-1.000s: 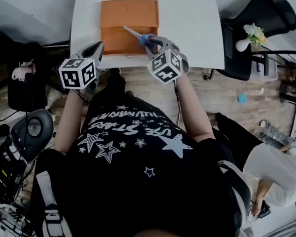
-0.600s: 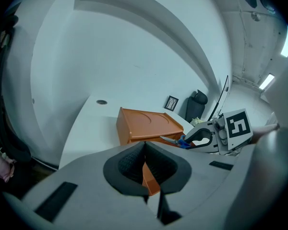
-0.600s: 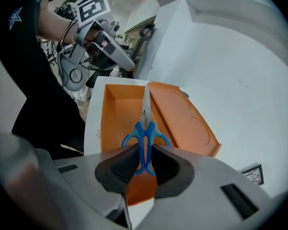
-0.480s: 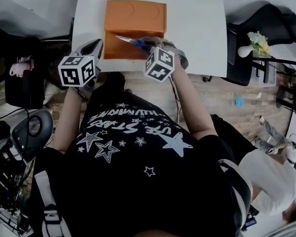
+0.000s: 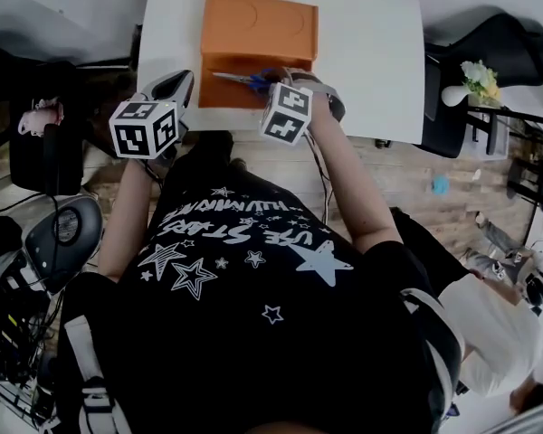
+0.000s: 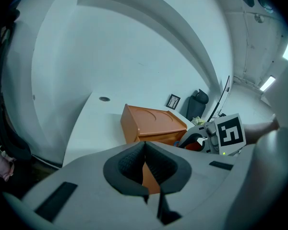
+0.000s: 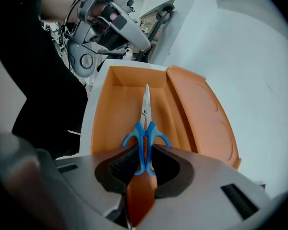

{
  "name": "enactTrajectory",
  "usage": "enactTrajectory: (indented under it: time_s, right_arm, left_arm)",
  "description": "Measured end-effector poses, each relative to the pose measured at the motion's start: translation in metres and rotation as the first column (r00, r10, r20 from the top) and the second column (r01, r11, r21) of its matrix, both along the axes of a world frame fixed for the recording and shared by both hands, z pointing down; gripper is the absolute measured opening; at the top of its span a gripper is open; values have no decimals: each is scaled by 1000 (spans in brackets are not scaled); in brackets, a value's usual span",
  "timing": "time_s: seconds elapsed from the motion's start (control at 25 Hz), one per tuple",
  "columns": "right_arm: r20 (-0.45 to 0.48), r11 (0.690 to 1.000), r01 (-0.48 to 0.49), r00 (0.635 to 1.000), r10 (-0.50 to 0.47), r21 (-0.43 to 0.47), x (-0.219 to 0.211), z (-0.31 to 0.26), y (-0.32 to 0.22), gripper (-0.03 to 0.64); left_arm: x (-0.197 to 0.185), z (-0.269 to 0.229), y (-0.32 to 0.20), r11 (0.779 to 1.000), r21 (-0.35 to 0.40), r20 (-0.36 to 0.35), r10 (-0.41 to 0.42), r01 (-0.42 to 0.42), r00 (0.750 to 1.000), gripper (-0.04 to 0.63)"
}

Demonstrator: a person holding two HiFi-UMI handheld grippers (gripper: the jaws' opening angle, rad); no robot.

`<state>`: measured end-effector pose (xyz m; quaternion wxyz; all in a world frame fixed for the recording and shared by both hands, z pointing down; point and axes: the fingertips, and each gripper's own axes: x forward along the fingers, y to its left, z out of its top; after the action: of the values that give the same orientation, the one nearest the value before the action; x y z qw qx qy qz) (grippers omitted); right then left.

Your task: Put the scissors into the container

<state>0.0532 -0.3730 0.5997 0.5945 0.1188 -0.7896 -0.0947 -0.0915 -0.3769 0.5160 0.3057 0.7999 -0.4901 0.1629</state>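
Note:
Blue-handled scissors with shut silver blades hang over the open tray of the orange container. My right gripper is shut on the scissors' handles, blades pointing along the tray. In the head view the scissors lie across the near part of the container, with the right gripper at its right front. The left gripper hovers at the table's near edge, left of the container, its pads pressed together and empty. From the left gripper view the orange container stands ahead.
The container sits on a white table with its lid folded open beside the tray. A black office chair and a small vase of flowers stand to the right. Another person is at the lower right.
The right gripper has carried the scissors leftward and lower over the container's tray, turning the blades to point left. The left gripper has stayed in place.

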Motion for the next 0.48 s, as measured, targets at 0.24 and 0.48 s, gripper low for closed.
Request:
enactTrajectory:
  time_s: [0.24,0.48]
  right_arm:
    - [-39,1000,-20,999,20,-9,9,1,-4,92]
    - [-34,999,-37,999,36,-26,5,-2,-2,92]
  left_arm:
    - [4,-3,1,1000,-4,-3,-1,1,1000,18]
    - [-2,-7,5,1000,-4,-9,-2,2,1000,18]
